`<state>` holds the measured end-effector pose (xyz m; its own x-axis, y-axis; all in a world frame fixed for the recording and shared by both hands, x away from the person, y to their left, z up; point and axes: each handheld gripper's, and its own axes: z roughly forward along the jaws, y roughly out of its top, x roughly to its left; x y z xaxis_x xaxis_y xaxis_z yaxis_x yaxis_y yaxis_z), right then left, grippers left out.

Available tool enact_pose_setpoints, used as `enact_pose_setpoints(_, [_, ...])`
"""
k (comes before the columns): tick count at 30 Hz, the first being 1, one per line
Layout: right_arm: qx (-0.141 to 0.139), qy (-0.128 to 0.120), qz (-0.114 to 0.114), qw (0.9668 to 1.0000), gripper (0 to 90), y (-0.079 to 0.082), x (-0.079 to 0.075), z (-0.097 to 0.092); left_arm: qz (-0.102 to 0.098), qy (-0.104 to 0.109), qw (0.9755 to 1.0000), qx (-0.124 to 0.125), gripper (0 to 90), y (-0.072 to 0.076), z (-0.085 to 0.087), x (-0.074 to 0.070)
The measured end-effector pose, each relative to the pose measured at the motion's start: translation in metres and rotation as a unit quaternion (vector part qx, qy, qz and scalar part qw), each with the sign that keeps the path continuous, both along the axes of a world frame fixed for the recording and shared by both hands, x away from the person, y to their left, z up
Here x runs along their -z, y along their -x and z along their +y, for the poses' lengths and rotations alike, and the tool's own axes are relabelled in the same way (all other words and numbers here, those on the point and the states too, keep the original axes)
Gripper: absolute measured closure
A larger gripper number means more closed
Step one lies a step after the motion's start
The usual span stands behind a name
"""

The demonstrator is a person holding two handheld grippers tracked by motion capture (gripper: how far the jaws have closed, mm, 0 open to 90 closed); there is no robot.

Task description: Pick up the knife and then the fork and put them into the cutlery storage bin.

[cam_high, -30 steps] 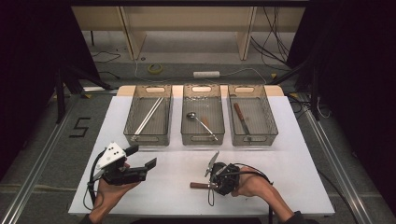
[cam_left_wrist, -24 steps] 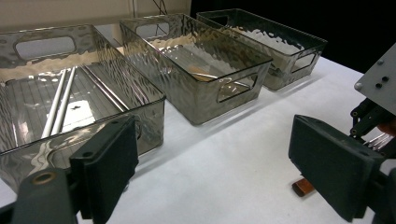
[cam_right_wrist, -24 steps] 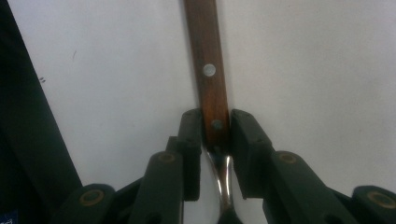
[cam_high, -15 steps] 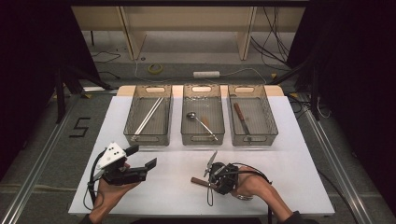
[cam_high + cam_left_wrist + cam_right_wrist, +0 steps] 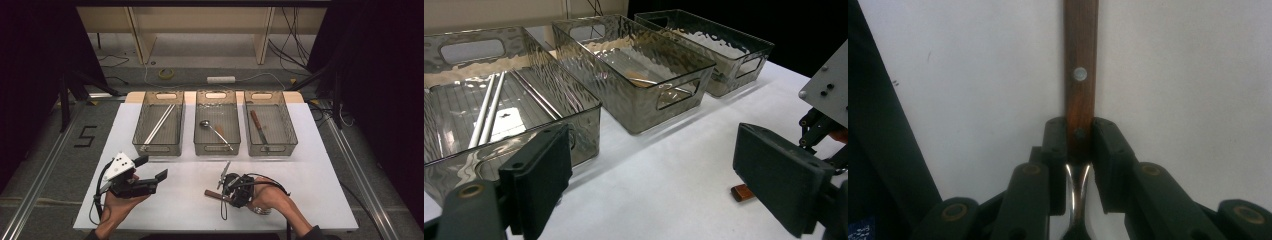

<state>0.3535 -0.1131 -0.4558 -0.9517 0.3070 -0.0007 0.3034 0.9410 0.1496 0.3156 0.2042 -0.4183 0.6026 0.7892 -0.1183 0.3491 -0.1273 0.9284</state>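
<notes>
A utensil with a riveted brown wooden handle (image 5: 1080, 65) and a metal neck lies on the white table (image 5: 300, 165). My right gripper (image 5: 1079, 131) has just been closing, and its pads now press both sides of the handle, low at the front right (image 5: 222, 192). The handle's end (image 5: 211, 194) sticks out to the left and also shows in the left gripper view (image 5: 742, 192). My left gripper (image 5: 654, 185) is held above the front left of the table (image 5: 152, 169), its jaws wide apart with nothing between them.
Three clear bins stand in a row at the back. The left bin (image 5: 159, 147) holds white sticks (image 5: 486, 112), the middle bin (image 5: 217, 147) a metal ladle (image 5: 215, 131), the right bin (image 5: 272, 147) a wooden-handled utensil (image 5: 258, 127). A dark floor surrounds the table.
The wooden handle's end has shifted slightly at the right gripper. Both hands have kept their places.
</notes>
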Motion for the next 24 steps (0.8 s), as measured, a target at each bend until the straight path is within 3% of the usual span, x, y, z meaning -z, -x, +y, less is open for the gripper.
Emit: enact_pose_setpoints(24, [0.038, -0.046, 0.006, 0.9982, 78.0, -0.009, -0.006, -0.015, -0.001, -0.001, 1.0000, 0.000, 15.3, 0.000, 0.000, 0.000])
